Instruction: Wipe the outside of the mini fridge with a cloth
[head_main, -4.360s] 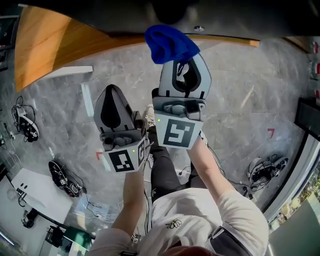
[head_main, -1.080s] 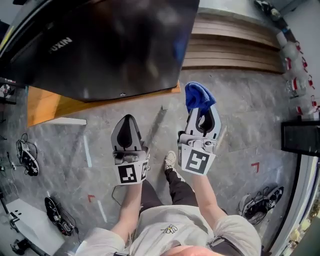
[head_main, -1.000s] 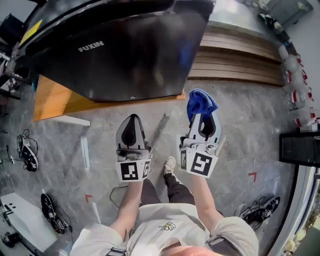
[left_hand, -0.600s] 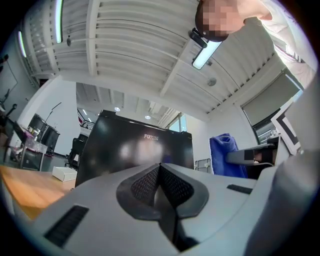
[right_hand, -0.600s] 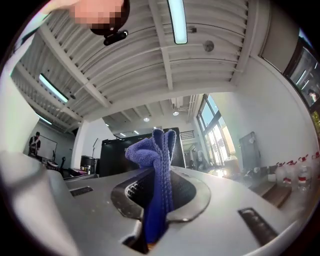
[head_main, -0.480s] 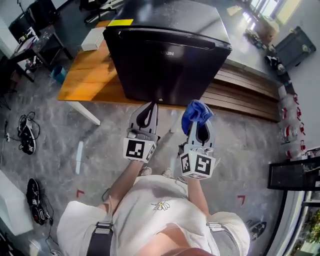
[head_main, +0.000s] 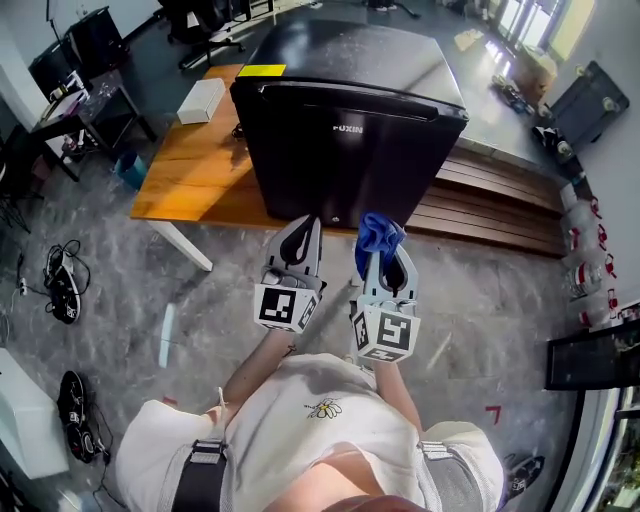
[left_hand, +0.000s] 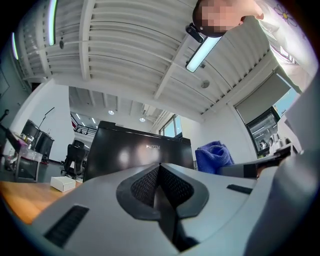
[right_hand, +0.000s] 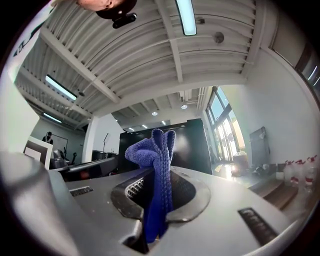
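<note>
Head view: more of mini fridge (head_main: 350, 150) than before; right gripper (head_main: 384, 256) pinching cloth (head_main: 376, 232), left gripper (head_main: 304, 228) jaws together.

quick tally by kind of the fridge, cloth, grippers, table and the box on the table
mini fridge: 1
blue cloth: 1
grippers: 2 (left gripper, right gripper)
wooden table: 1
white box: 1
total: 6
</note>
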